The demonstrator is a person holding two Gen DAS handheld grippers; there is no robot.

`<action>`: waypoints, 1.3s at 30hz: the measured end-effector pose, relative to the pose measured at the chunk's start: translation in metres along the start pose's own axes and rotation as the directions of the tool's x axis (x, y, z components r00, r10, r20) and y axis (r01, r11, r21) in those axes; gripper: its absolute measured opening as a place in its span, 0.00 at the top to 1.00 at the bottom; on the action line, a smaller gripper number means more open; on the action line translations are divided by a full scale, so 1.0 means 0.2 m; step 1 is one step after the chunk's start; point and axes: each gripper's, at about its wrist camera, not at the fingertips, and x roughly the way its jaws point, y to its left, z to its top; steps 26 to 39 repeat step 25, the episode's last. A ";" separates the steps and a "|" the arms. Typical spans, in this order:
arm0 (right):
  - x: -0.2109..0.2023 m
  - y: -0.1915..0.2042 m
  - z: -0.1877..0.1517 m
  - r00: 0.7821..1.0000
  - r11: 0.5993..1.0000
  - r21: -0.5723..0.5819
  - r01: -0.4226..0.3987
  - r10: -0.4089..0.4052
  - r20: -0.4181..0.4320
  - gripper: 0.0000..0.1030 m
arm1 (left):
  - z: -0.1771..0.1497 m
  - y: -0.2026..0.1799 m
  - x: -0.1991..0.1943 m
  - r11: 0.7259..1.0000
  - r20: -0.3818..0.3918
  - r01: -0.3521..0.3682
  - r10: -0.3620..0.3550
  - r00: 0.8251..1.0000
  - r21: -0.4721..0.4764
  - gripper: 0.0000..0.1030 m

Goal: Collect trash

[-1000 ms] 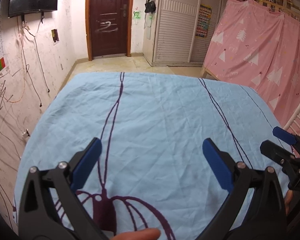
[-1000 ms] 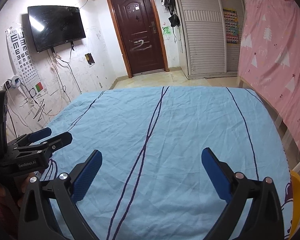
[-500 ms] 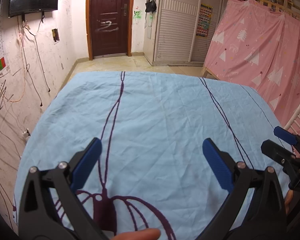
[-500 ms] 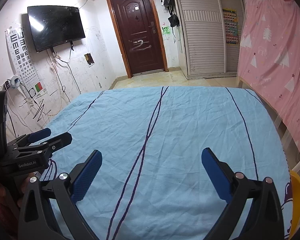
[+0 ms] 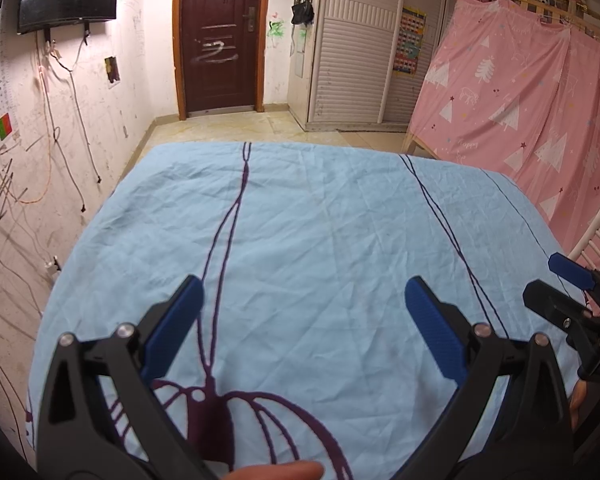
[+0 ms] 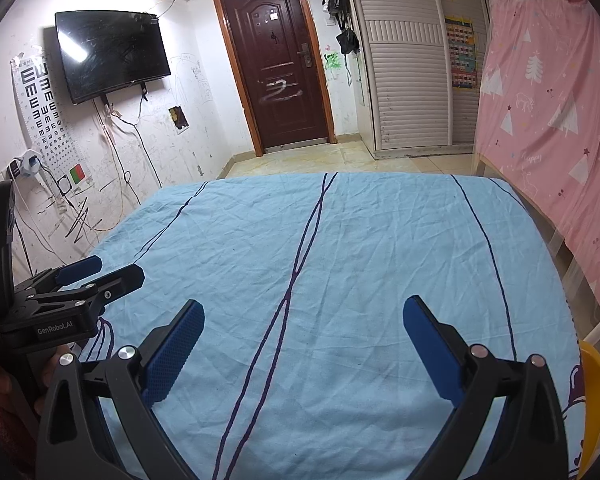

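No trash shows in either view. Both views look across a light blue sheet with dark purple lines, spread over a flat surface. My left gripper hovers over its near part, open, nothing between its blue pads. My right gripper is open too and holds nothing. In the left wrist view the right gripper pokes in at the right edge. The right wrist view catches the left gripper at its left edge, with a hand under it.
A pink curtain hangs along the right side. A scuffed wall with loose cables and a television runs along the left. Beyond the sheet lie a tiled floor and a dark door. A yellow object sits at the near right.
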 end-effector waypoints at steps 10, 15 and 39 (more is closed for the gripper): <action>0.00 0.00 0.00 1.000 1.000 0.000 0.001 -0.001 0.000 0.10 | 0.00 0.00 0.00 1.000 0.002 -0.003 0.003 1.000 -0.001 0.06; 0.00 0.00 0.00 1.000 1.000 0.000 0.000 0.000 0.000 0.10 | -0.01 0.00 0.00 1.000 0.001 -0.003 0.003 1.000 -0.001 0.06; 0.00 0.00 0.00 1.000 1.000 0.000 0.000 0.000 -0.001 0.10 | -0.01 0.01 0.01 1.000 -0.001 -0.003 0.003 1.000 -0.003 0.06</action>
